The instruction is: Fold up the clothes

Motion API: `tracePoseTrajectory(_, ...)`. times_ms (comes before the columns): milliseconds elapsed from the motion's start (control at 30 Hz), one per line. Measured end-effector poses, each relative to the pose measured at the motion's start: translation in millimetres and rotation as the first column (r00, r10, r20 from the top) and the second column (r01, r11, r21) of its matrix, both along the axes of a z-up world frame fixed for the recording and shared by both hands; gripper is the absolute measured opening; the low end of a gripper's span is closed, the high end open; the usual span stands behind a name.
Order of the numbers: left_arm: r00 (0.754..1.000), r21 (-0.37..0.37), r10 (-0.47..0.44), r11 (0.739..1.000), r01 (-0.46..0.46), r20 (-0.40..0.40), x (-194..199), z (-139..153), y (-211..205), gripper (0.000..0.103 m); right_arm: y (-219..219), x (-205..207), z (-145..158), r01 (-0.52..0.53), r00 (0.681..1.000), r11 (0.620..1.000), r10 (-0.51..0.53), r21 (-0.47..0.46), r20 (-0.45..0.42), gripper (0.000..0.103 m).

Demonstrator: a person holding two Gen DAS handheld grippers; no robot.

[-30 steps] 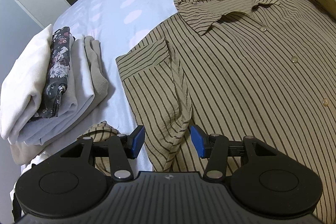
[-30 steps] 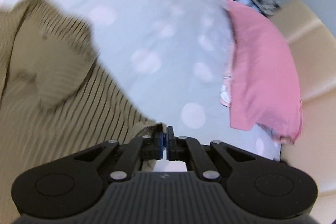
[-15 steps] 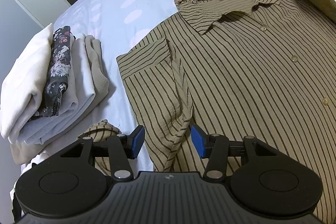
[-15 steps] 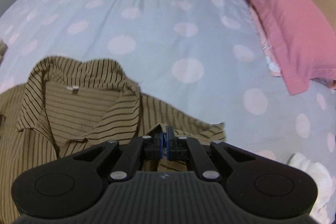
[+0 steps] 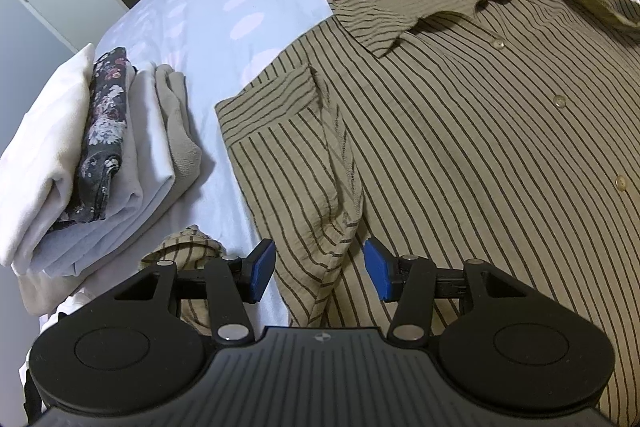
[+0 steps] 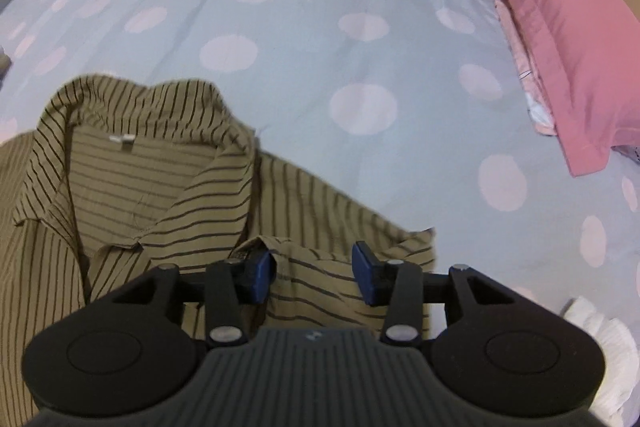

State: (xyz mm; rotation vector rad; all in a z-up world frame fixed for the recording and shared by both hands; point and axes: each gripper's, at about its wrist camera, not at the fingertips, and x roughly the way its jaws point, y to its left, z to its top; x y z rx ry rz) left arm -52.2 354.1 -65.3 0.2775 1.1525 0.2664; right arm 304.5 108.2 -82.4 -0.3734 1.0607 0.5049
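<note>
Progress on the folding: a stack of folded clothes (image 5: pixel 92 155) already sits at one side of the bed (image 6: pixel 280 39), while the striped shirt (image 5: pixel 460 155) is only partly folded. It lies face up and buttoned on the polka-dot cover, its front panel spread flat. The sleeve (image 5: pixel 304 163) on the stack's side is turned in over the body, and on the opposite shoulder another fold of striped cloth (image 6: pixel 344 259) has just been laid across, below the collar (image 6: pixel 132 163). Remaining, by judgement: squaring both side folds and doubling the body up from the hem towards the collar; the hem is out of view.

Orientation: the shirt's long axis runs from the collar, which points towards the far, open part of the bed, back to the hem near the person. A pink pillow (image 6: pixel 560 39) lies well apart on the far right.

Left claw (image 5: pixel 320 275): fingers apart, hovering over the folded-in sleeve's edge, gripping nothing. Right claw (image 6: pixel 314 275): fingers opening, striped cloth lying between the pads but no longer pinched
</note>
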Motion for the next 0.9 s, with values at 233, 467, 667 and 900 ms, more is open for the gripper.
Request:
tracePoseTrajectory(233, 0.999, 0.003, -0.016, 1.000, 0.016, -0.040, 5, -13, -5, 0.047, -4, -1, 4, -0.058, 0.994, 0.998, 0.059, 0.012, -0.090, 0.072)
tracePoseTrajectory(467, 0.998, 0.000, -0.018, 1.000, 0.018, -0.053, 9, -18, -6, 0.047, -11, 27, -16, 0.098, 0.995, 0.994, -0.099, -0.054, -0.008, 0.039)
tracePoseTrajectory(667, 0.996, 0.001, -0.022, 1.000, 0.022, -0.087, 12, -29, -6, 0.047, -17, 53, -49, 0.237, 0.971, 0.968, -0.239, -0.081, -0.010, 0.039)
tracePoseTrajectory(900, 0.994, -0.002, -0.013, 1.000, 0.013, -0.109, 14, -38, -2, 0.047, -29, 61, -58, 0.336, 0.942, 0.942, -0.335, -0.031, 0.027, 0.000)
